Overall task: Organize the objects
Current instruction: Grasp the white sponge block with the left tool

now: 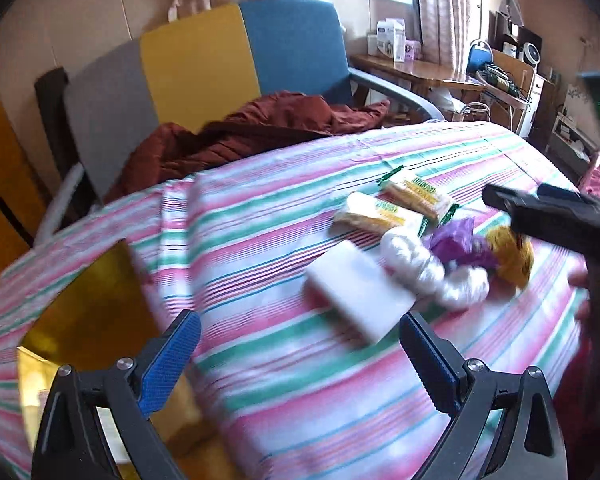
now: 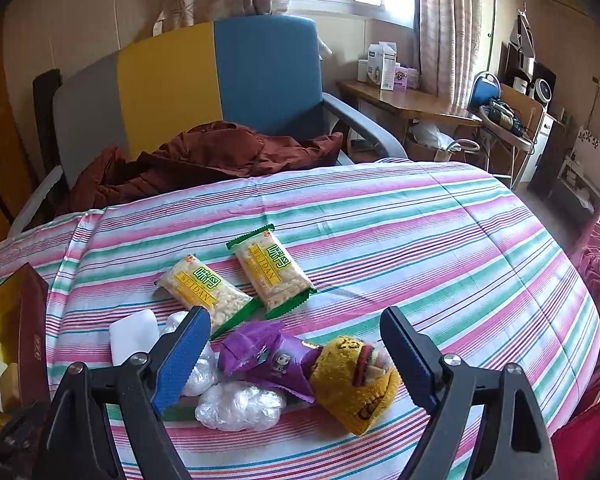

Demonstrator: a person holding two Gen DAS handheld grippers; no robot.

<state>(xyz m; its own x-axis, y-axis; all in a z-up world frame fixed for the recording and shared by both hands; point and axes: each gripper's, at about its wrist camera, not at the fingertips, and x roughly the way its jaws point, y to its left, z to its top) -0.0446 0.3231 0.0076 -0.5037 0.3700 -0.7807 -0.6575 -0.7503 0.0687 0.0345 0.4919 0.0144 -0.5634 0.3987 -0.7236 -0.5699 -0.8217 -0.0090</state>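
Observation:
On the striped bedspread (image 2: 380, 240) lies a small heap: two green-edged rice snack packs (image 2: 204, 284) (image 2: 272, 268), a white block (image 2: 134, 336), crumpled clear bags (image 2: 240, 404), a purple packet (image 2: 276, 360) and a yellow knitted piece (image 2: 356, 384). My right gripper (image 2: 296, 328) hangs open over the purple packet and the yellow piece, its pads clear of both. In the blurred left wrist view, my left gripper (image 1: 300, 356) is open and holds nothing. The white block (image 1: 360, 296) lies just ahead of it, with the snack packs (image 1: 396, 204), purple packet (image 1: 460, 244) and yellow piece (image 1: 512, 256) beyond.
A gold-lined dark red box (image 2: 16, 320) stands open at the bed's left edge (image 1: 88, 300). Behind the bed a grey, yellow and blue chair (image 2: 220, 80) carries a rust-red jacket (image 2: 204, 152). A wooden desk (image 2: 412, 104) and shelves fill the right.

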